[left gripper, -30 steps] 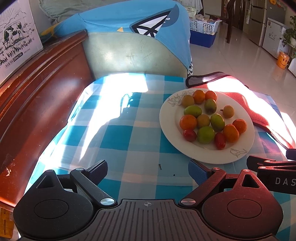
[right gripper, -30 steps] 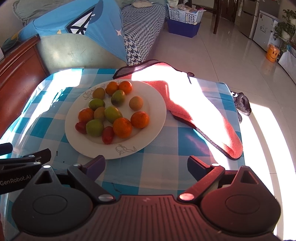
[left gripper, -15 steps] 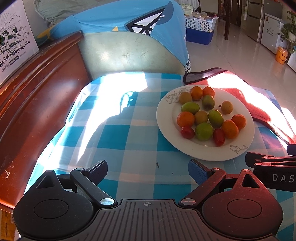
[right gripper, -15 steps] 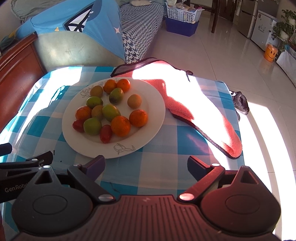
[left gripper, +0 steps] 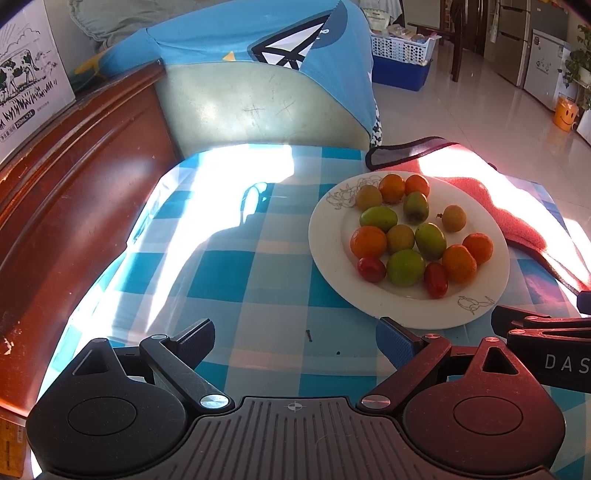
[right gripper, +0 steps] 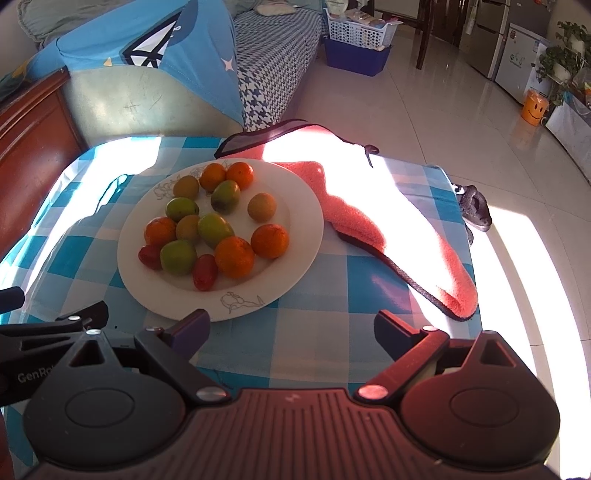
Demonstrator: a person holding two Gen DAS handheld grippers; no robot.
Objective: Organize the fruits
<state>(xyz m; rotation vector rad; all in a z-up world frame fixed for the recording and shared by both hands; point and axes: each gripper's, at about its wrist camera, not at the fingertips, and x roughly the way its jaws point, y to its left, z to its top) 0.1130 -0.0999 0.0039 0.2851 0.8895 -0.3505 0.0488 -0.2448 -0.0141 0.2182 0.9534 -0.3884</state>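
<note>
Here, sunlit checked tablecloth [left gripper: 236, 266] beside tiled floor [right gripper: 424, 110].

Hard sunlight falls from the right, blowing out patches of the checked cloth [left gripper: 236, 266] and the red towel [right gripper: 369, 206]. Sharp shadows cross the counter; fisheye curvature bends and darkens the edges.

This is a home, an open living room running into a dining and kitchen end. A sofa [right gripper: 273, 62] with a houndstooth cover and a blue blanket [right gripper: 177, 48] fills the upper left of the right wrist view. Pale glossy floor tiles [right gripper: 424, 110] spread across the upper right, toward a fridge [right gripper: 487, 40], potted plants [right gripper: 561, 55] and a smiley-face bin [right gripper: 534, 107]. A white laundry-style basket [right gripper: 360, 35] stands on a blue crate at top centre. The table [right gripper: 321, 332] wears a blue-checked cloth.
</note>
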